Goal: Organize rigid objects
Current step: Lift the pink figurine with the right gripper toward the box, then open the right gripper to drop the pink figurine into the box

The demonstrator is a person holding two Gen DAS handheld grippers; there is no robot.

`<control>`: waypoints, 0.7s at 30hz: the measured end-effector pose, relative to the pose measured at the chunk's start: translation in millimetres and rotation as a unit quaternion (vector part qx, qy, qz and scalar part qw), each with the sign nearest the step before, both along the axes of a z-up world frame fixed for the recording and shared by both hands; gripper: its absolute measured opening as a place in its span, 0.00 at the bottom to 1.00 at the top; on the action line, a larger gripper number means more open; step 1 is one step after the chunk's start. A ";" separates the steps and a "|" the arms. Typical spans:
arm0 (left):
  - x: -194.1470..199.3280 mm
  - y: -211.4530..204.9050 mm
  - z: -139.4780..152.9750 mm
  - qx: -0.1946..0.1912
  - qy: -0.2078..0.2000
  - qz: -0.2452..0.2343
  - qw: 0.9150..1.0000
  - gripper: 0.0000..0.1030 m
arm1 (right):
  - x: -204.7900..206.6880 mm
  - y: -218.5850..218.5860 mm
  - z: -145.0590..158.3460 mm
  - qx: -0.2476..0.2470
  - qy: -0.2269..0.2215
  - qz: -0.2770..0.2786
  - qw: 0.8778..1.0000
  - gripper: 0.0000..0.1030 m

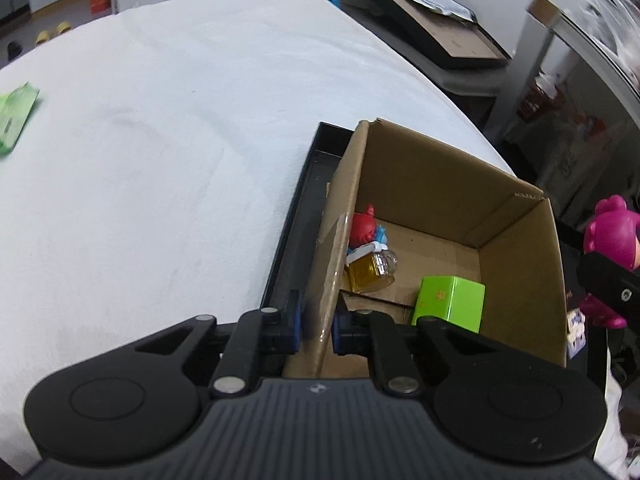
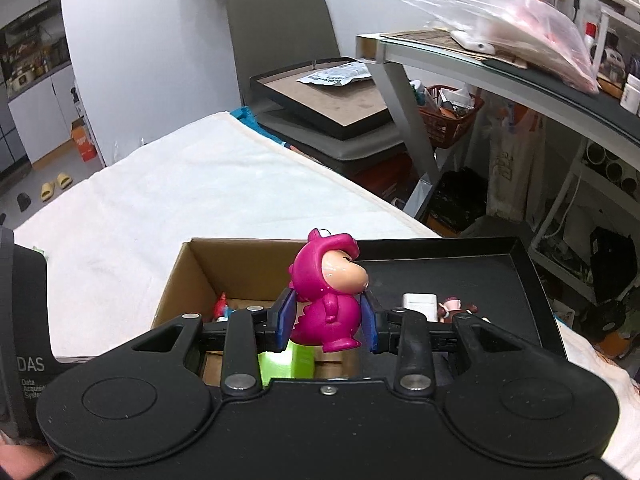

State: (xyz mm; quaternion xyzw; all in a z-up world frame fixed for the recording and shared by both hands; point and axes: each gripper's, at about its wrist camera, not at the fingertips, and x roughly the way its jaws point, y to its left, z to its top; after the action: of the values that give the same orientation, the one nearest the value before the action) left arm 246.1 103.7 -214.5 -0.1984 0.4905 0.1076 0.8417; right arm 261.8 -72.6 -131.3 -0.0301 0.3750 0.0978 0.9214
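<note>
1. Left hand-held gripper [image 1: 316, 326] clamped on the near left wall of the cardboard box [image 1: 516, 248], blue pads pressing the wall from both sides.
2. Right hand-held gripper [image 2: 328, 322] closed on the pink toy figure [image 2: 328, 300], held upright between the blue pads above the box and the black tray.
3. In the left wrist view, same pink toy figure [image 1: 610, 240] at 3 o'clock, just past the right wall of the box.
4. Inside the box: green block [image 1: 450, 302] near the front, at about 5 o'clock; small bottle of yellow liquid [image 1: 370, 270] lying against the left wall; red and blue toy [image 1: 366, 226] just behind the bottle, at about 10 o'clock of the box floor.
5. Cardboard box standing in the black tray [image 1: 298, 216], tray rim showing along the left side of the box.
6. In the right wrist view, tray floor to the right of the box carrying a white block [image 2: 419, 300] and a small brown and pink figure [image 2: 456, 307], just beside each other at 3 o'clock of the pink toy.
7. Tray resting on the white cloth covering the tabletop [image 1: 160, 140].
8. Green packet [image 1: 14, 118] at 9 o'clock on the cloth, well apart from the box.
</note>
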 end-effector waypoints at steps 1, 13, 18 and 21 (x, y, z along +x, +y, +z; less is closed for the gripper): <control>-1.6 0.6 0.0 -0.002 -0.001 0.004 1.000 0.13 | 0.4 2.6 -0.2 -0.001 0.001 0.000 1.000 0.33; -14.7 16.2 3.9 -0.024 -0.008 0.046 0.999 0.13 | 3.0 34.4 -6.4 -0.013 0.010 0.017 1.000 0.33; -16.0 17.2 2.2 -0.035 -0.007 0.045 0.998 0.14 | 4.8 50.0 -8.7 -0.018 0.018 0.033 0.999 0.33; -15.9 19.8 2.1 -0.038 -0.008 0.042 0.998 0.15 | 9.5 55.6 -9.6 -0.019 0.021 0.037 0.999 0.33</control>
State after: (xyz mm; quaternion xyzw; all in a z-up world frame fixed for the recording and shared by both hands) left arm 230.2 123.5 -212.3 -0.2512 0.4790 0.1226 0.8321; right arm 271.3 -17.0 -140.9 -0.0589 0.3949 0.1252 0.9082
